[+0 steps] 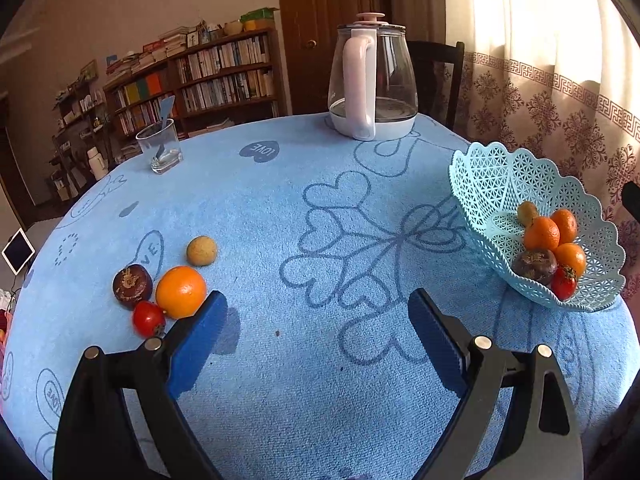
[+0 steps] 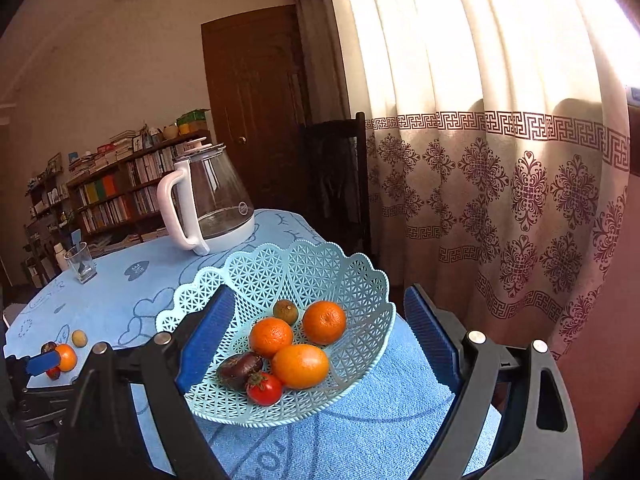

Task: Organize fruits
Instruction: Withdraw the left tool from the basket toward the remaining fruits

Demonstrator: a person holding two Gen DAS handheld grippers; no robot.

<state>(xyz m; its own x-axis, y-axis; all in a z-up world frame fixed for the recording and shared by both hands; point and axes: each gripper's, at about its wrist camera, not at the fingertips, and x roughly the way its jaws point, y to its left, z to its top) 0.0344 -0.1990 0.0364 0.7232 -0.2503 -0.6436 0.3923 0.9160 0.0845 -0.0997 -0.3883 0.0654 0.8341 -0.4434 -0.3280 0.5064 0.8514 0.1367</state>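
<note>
A light blue lattice basket (image 1: 492,184) (image 2: 352,280) stands at the table's right edge and holds several fruits: oranges (image 2: 300,365), a tomato (image 2: 264,389), a dark mangosteen (image 2: 239,369) and a green-brown fruit (image 2: 285,311). On the cloth at the left lie an orange (image 1: 181,291), a tomato (image 1: 148,318), a mangosteen (image 1: 132,285) and a pale round fruit (image 1: 201,250). My left gripper (image 1: 316,304) is open and empty, its left pad beside the loose orange. My right gripper (image 2: 320,304) is open and empty, over the basket.
A glass kettle with a pink handle (image 1: 372,84) (image 2: 208,200) stands at the far side of the blue tablecloth (image 1: 312,380). A drinking glass with a blue spoon (image 1: 160,145) (image 2: 81,262) stands far left. A dark chair (image 2: 340,176) and curtains (image 2: 500,160) are behind the table.
</note>
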